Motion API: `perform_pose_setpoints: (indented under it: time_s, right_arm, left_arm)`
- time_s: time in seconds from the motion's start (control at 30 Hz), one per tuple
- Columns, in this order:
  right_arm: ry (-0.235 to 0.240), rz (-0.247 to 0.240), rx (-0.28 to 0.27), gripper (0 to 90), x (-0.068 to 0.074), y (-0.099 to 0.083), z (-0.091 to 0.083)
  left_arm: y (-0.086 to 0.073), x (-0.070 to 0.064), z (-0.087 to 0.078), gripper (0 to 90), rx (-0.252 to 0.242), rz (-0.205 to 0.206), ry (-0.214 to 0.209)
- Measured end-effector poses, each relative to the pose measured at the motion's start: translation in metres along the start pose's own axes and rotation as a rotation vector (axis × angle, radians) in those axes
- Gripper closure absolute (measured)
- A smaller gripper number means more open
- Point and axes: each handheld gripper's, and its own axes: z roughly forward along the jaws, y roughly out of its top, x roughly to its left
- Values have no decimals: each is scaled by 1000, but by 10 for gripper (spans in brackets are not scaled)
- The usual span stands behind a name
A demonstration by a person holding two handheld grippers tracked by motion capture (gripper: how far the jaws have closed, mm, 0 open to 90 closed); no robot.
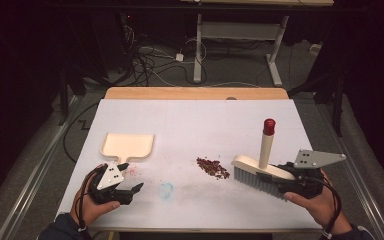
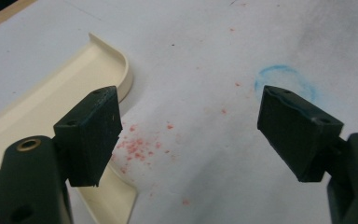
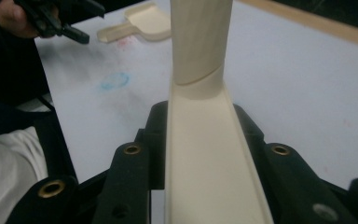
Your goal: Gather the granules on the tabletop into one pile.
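right gripper [image 1: 280,181] clamped on cream bristled hand brush [image 1: 260,172] | left gripper [image 1: 130,192] released beside cream plastic dustpan [image 1: 128,145] | red-brown crumb pile [image 1: 213,167] best swept flat, slowly

Left gripper [image 2: 191,135] jaws wide apart above white table [image 2: 205,51]. Cream dustpan [image 2: 51,98] behind left jaw. Pink crumbs [image 2: 137,147] between jaws, beside pan's edge. Blue ring mark [image 2: 284,79] above right jaw.

Black claw [image 1: 130,192] with brass-ringed screw holes, grey triangular plate, trailing black cable, dark sleeves.
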Motion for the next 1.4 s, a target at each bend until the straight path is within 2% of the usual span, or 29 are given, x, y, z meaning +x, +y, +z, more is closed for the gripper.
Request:
perform_pose_setpoints:
  time_s: [0.17,0.27,0.33,0.5,0.7,0.8,0.83,0.87,0.9,0.97,1.07,1.1,1.13,1.2,1.23,1.27,1.33,1.4]
  right_arm:
    - [-15,89,84,661,-10,-11,-2]
    - [-5,145,116,658,-22,-15,3]
    - [-8,165,141,658,-32,-17,9]
    - [-25,254,144,659,-62,-25,25]
    - [-45,345,170,633,-89,-30,42]
    - [-24,374,141,601,-101,-28,41]
    - [-55,370,148,519,-104,-27,40]
    - [-112,361,166,483,-107,-25,38]
    - [-168,349,172,510,-111,-23,34]
    - [-265,317,177,465,-119,-22,29]
    - [-386,296,126,445,-126,-22,24]
    - [-411,284,127,476,-125,-22,25]
    - [-430,271,162,504,-125,-22,28]
    - [-521,239,234,633,-126,-24,38]
    - [-551,234,268,670,-128,-26,43]
    - [-567,248,278,707,-132,-29,47]
    - [-552,293,302,749,-141,-34,54]
    - [-569,299,324,773,-145,-37,61]
  left_arm:
    - [0,1,0,211,1,12,9]
    - [0,1,1,211,7,5,3]
    - [0,1,1,211,10,6,0]
    - [0,2,2,211,8,15,2]
    - [-1,1,2,211,16,9,-6]
    - [-1,0,3,211,16,8,-10]
    - [-1,0,4,211,18,10,-12]
    - [-1,0,4,211,21,12,-14]
    - [-1,-1,5,211,25,15,-16]
    - [-2,-1,5,211,27,14,-19]
    - [-2,-1,6,211,29,10,-24]
    - [-2,-1,7,211,31,11,-25]
    - [-1,-2,7,211,32,13,-25]
    - [-1,-2,9,211,38,13,-27]
    - [-1,-2,9,211,40,16,-28]
    - [-1,-3,9,211,40,17,-29]
    - [-1,-3,9,211,41,19,-32]
    - [-1,-3,10,211,42,20,-34]
